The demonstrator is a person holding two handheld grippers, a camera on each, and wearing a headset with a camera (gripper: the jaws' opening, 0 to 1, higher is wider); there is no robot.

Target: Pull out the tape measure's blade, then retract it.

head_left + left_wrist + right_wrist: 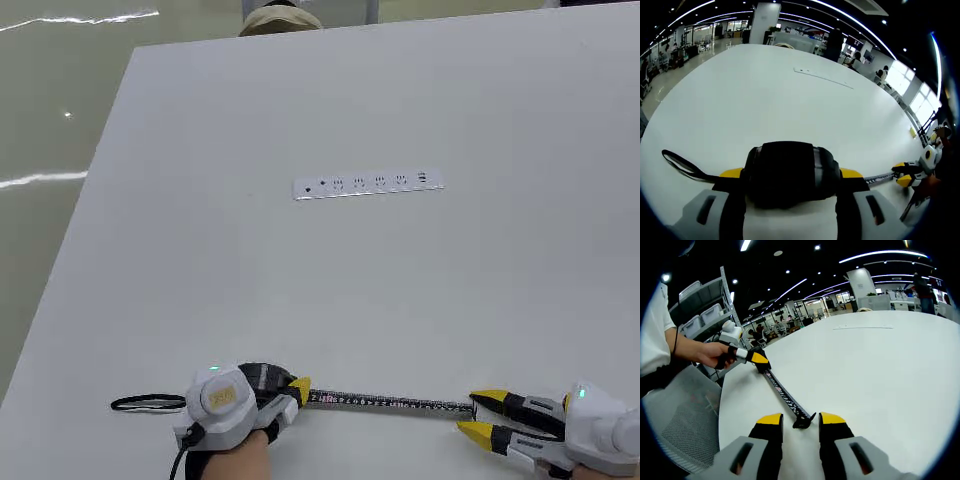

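Note:
My left gripper (281, 400) is shut on the black tape measure body (262, 380) near the table's front edge, and in the left gripper view the body (787, 170) sits between the yellow tips. A black wrist strap (145, 403) trails to its left. The blade (390, 402) runs out flat on the table to the right. Its end hook (804, 420) lies in the gap between the parted jaws of my right gripper (481, 414), which is open. The right gripper view shows the blade (782, 392) leading back to the left gripper (752, 357).
A white power strip (368, 184) lies mid-table, well beyond the blade. The white table (250, 280) is bare around it, and its left edge drops to a glossy floor. A grey mesh chair (685, 405) stands by the table in the right gripper view.

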